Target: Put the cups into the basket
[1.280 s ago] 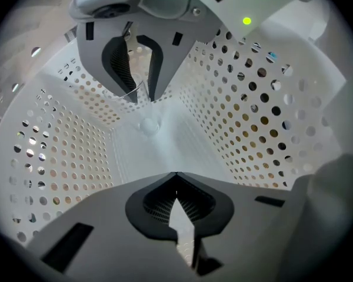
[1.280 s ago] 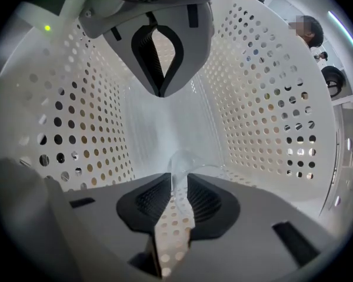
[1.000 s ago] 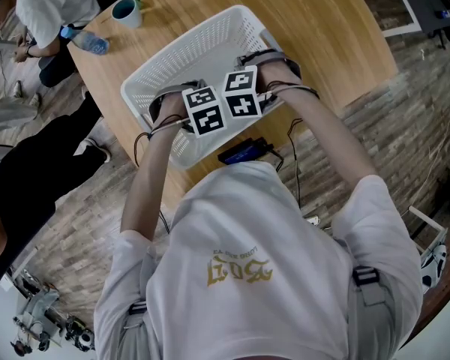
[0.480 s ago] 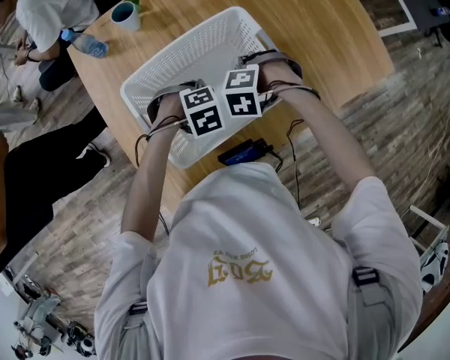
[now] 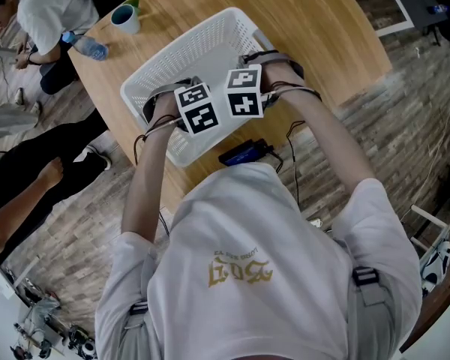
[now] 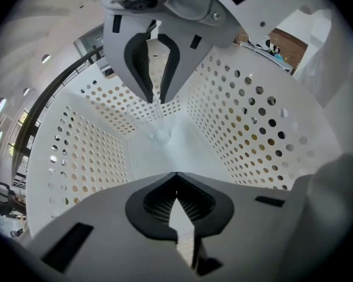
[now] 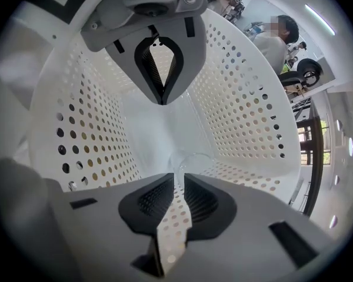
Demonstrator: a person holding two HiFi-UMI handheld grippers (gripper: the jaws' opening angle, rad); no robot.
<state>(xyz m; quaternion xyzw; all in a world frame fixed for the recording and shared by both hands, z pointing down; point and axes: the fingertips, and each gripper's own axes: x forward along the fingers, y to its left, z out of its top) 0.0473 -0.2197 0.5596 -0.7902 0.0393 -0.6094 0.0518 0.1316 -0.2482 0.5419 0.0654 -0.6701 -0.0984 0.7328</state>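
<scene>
Inside the white perforated plastic basket point(image 5: 210, 36), the left gripper point(image 6: 176, 178) had its jaws closed on nothing, while the right gripper point(image 7: 177, 181) pinched a clear plastic cup point(image 7: 195, 157) by its wall. A white, teal-lined cup point(image 5: 125, 15) stood well apart on the round wooden table point(image 5: 315, 28)

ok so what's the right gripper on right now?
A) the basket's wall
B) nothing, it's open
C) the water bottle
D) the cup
A: in the right gripper view, the right gripper is shut on a perforated strip of the basket wall. The head view shows the cup and the bottle far off on the table, outside the basket.
</scene>
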